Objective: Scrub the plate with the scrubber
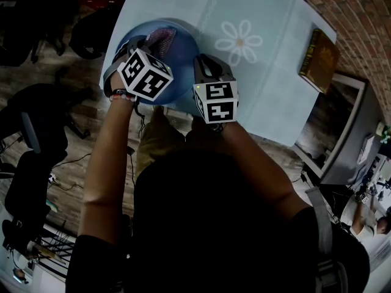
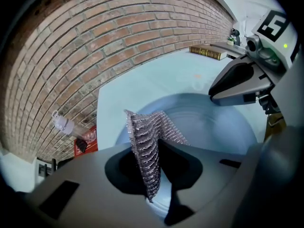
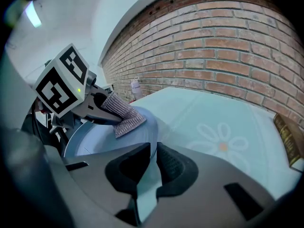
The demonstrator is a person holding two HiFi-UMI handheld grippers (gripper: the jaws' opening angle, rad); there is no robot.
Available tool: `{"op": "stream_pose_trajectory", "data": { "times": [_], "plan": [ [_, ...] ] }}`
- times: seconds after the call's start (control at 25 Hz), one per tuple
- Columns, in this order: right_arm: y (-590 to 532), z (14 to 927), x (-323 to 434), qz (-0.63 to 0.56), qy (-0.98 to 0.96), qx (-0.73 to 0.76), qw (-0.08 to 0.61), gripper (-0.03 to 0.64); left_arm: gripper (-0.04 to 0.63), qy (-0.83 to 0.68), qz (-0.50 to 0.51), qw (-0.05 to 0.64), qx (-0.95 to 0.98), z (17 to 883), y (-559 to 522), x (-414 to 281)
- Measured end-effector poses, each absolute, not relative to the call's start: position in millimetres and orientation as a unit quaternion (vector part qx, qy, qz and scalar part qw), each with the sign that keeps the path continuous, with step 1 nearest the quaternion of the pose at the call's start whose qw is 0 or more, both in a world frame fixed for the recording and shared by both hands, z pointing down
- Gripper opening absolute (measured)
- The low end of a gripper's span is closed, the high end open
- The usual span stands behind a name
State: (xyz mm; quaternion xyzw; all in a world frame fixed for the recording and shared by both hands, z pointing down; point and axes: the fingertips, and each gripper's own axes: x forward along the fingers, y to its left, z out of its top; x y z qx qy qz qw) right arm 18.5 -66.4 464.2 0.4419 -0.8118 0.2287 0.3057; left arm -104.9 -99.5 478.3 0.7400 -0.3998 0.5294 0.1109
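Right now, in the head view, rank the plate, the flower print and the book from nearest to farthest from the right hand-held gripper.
1. plate, its rim pinched by the right hand-held gripper.
2. flower print, just beyond the plate, to the right.
3. book, farthest, off to the right.

Between the dark grey fingers (image 2: 190, 167) of my left gripper (image 2: 152, 175), the scrubber (image 2: 145, 146) is a silvery-grey weave in ribbed rows. Beyond them the plate (image 2: 209, 122) is plain mid blue. Past my right gripper's (image 3: 153, 172) fingers, the surface (image 3: 190, 113) is pale blue with a white daisy (image 3: 221, 139), orange at its centre. The cube (image 3: 59, 82) carries black-and-white squares. The brick wall (image 3: 228, 46) is reddish-brown with pale mortar.
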Motion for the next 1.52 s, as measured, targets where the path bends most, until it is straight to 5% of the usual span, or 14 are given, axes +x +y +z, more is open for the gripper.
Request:
{"op": "stream_pose_trajectory", "data": {
  "times": [0.76, 1.52],
  "plan": [
    [-66.5, 461.7, 17.9, 0.229, -0.813, 0.439, 0.305, 0.061, 0.077, -0.357, 0.594, 0.169, 0.701, 481.5, -21.7, -167.5],
    [-66.0, 459.7, 15.2, 0.232, -0.812, 0.445, 0.297, 0.061, 0.077, -0.293, 0.578, 0.108, 0.754, 485.0, -21.0, -49.8]
  ]
}}
